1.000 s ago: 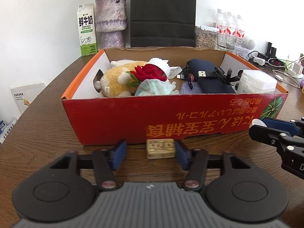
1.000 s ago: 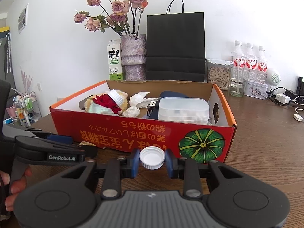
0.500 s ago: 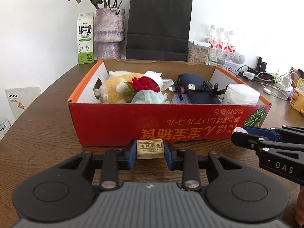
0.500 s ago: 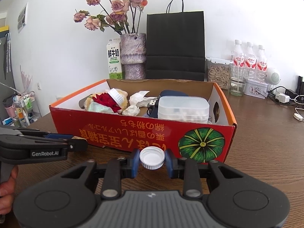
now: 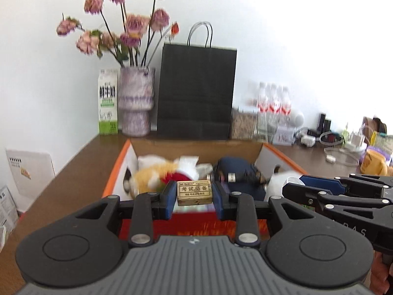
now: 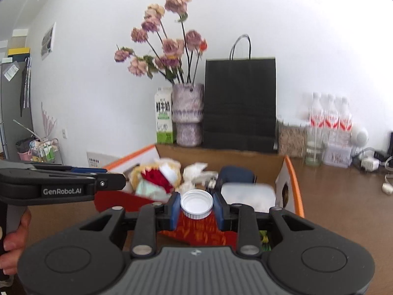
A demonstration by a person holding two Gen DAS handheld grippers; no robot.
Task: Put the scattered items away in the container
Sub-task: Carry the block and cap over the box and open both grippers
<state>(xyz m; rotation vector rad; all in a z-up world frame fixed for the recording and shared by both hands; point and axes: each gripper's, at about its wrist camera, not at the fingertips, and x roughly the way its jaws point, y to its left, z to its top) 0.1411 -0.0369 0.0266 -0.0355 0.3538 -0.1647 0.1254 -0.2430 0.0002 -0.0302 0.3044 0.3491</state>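
My left gripper (image 5: 194, 194) is shut on a small tan eraser (image 5: 194, 192) with printed characters, held in the air just before the red cardboard box (image 5: 196, 223). My right gripper (image 6: 196, 205) is shut on a white ribbed bottle cap (image 6: 196, 202), also lifted above the box's (image 6: 196, 231) front wall. The box holds a yellow plush toy (image 5: 149, 177), a red fabric flower (image 6: 157, 179), a dark pouch (image 5: 242, 174) and a white plastic container (image 6: 246, 194). Each gripper shows at the side of the other's view: the right gripper (image 5: 294, 186), the left gripper (image 6: 115, 182).
Behind the box stand a milk carton (image 5: 107, 102), a vase of dried roses (image 5: 136, 100), a black paper bag (image 5: 196, 93), a jar (image 6: 291, 137) and water bottles (image 6: 329, 120). Chargers and cables (image 5: 336, 145) lie at the right on the wooden table (image 6: 343, 196). A hand (image 6: 12, 243) grips the left tool.
The left gripper closed on the eraser and lifted it off the table. Both grippers rose with their items, from low before the box's front wall to about its rim.
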